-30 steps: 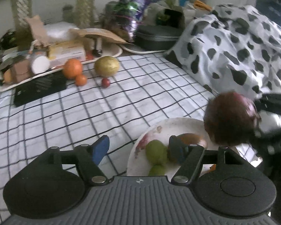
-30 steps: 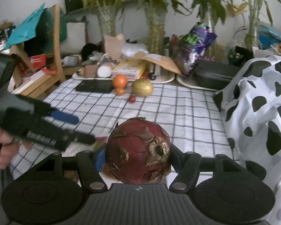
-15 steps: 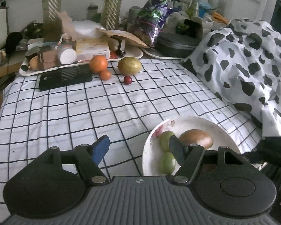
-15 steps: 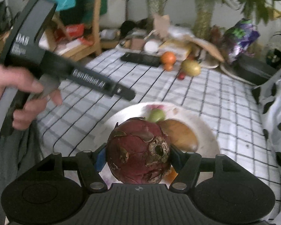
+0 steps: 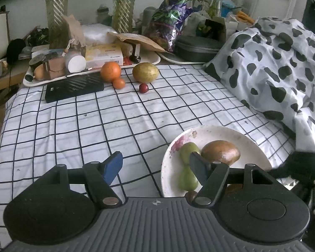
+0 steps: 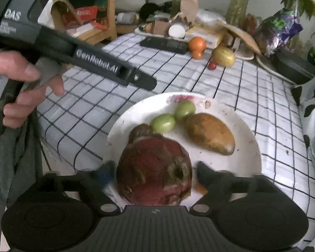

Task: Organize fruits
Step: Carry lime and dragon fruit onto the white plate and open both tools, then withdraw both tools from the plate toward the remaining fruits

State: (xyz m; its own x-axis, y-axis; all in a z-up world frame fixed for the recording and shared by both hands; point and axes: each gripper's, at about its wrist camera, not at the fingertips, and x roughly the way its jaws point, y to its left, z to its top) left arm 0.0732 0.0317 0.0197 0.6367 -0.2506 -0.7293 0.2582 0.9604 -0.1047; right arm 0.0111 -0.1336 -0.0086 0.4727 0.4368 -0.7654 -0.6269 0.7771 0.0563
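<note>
**Fruits: dark red one now low over the plate**

Fruits are split between 2 spots. The dark red fruit [image 6: 154,170] sits between the fingers of the right gripper [image 6: 154,173], low over the near part of the white plate [image 6: 247,126]. A second ago it was held above the checked bedsheet [image 5: 73,121] with the plate barely visible; now the plate fills the right wrist view. The right fingers are blurred by motion, so I cannot tell whether they grip the fruit or have parted from it.

On the plate lie 2 green fruits [image 6: 163,122], touching each other, a brown oval fruit [image 6: 210,133] beside them, and a dark round fruit [image 6: 140,131] half hidden behind the red one.

The left gripper [image 5: 156,166] hangs with fingers wide apart and nothing between them, its right finger covering part of the green fruits.

At the far edge of the sheet rest an orange [image 5: 110,71], a small orange fruit [image 5: 118,83], a yellow-green fruit [image 5: 145,72] and a small red fruit [image 5: 143,88], near a cluttered tray [image 5: 29,79]. A spotted blanket [image 5: 283,63] lies to the right.
</note>
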